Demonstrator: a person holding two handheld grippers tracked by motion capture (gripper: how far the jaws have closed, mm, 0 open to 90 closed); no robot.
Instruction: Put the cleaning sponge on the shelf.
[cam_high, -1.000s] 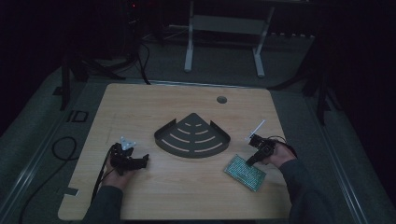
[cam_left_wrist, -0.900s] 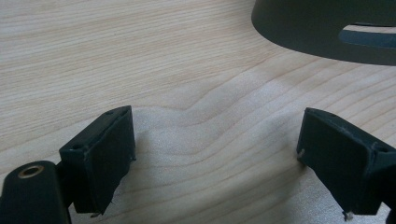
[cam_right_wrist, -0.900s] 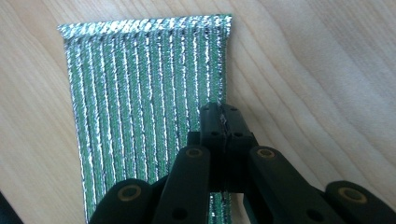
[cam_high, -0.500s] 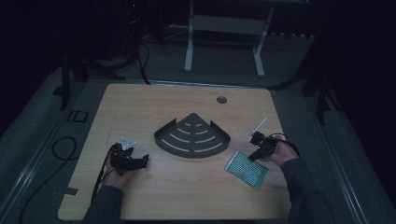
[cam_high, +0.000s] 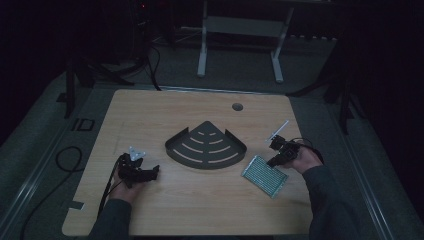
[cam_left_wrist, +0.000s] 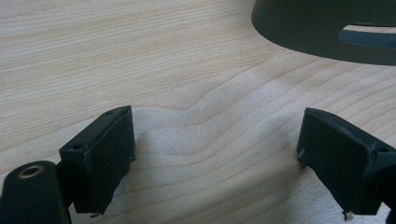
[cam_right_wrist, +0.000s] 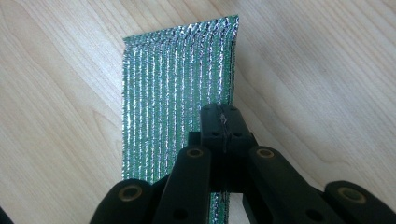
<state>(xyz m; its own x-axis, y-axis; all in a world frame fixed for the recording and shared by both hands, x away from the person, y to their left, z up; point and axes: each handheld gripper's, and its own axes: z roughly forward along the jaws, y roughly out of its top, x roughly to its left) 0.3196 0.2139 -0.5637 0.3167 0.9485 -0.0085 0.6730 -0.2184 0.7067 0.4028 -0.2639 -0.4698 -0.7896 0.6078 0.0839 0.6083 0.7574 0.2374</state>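
Observation:
A green perforated board with a silvery sheen (cam_high: 264, 175) sits at the right of the wooden table (cam_high: 150, 115). My right gripper (cam_high: 275, 160) is shut on its right edge. In the right gripper view the jaws (cam_right_wrist: 223, 122) pinch that edge, and the board (cam_right_wrist: 173, 79) stretches away, tilted over the wood. A dark fan-shaped slotted tray (cam_high: 206, 147) lies at the table's middle. My left gripper (cam_high: 150, 172) rests low at the front left, open, with bare wood between its jaws (cam_left_wrist: 215, 158). The tray's rim (cam_left_wrist: 327, 28) shows just beyond.
A round cable hole (cam_high: 237, 106) sits near the table's far edge. A black cable (cam_high: 65, 155) loops on the floor left of the table. A white stand's legs (cam_high: 202, 50) rise behind the table. Dark floor surrounds it.
My right gripper has risen a little with the board's edge in it, and the board has shifted slightly towards the far side. The left gripper has not moved.

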